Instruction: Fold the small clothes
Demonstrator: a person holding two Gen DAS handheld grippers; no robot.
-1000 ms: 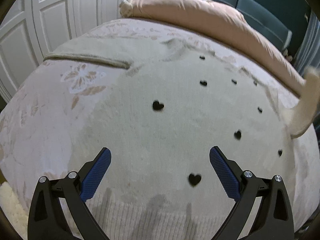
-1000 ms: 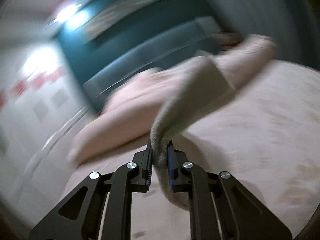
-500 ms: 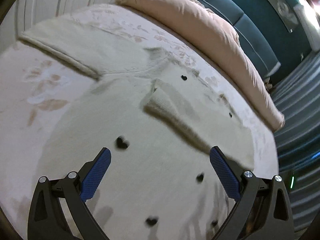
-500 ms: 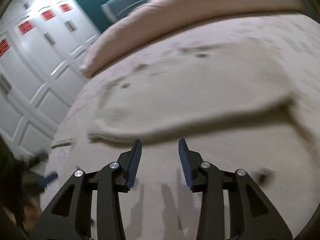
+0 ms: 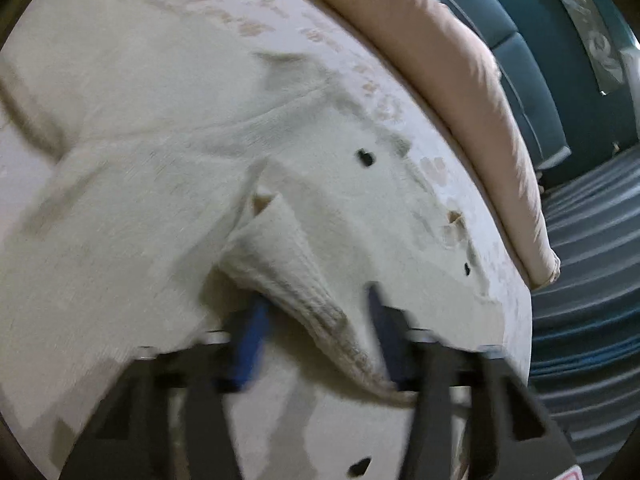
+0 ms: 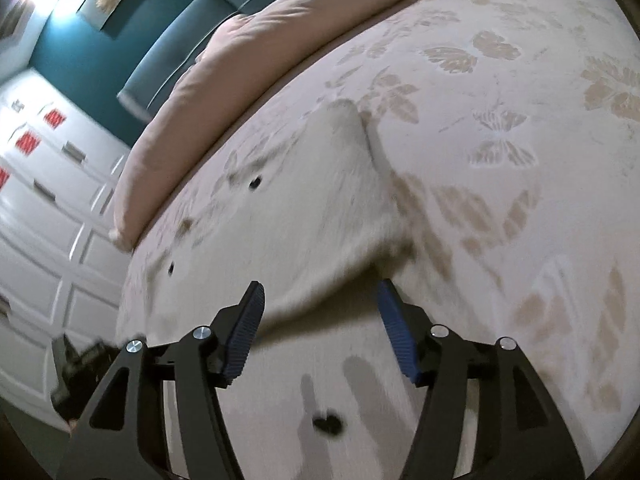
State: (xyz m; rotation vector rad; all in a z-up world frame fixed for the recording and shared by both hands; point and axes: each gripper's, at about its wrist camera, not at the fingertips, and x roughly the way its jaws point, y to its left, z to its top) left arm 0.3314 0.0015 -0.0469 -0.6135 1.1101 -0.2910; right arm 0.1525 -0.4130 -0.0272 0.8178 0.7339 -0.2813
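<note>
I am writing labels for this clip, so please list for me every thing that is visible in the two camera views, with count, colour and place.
sweater: one, cream with small black hearts, spread on the bed.
sleeve: one, cream ribbed, folded over the sweater body, between the left fingers.
bedspread: one, pale with beige leaf and butterfly print, under the sweater.
duvet: one, pink, rolled along the far edge of the bed.
headboard: one, teal, padded, behind the duvet.
wardrobe doors: several, white, panelled, left in the right view.
left gripper: black, blue pads, open, blurred.
right gripper: black, blue pads, open.
</note>
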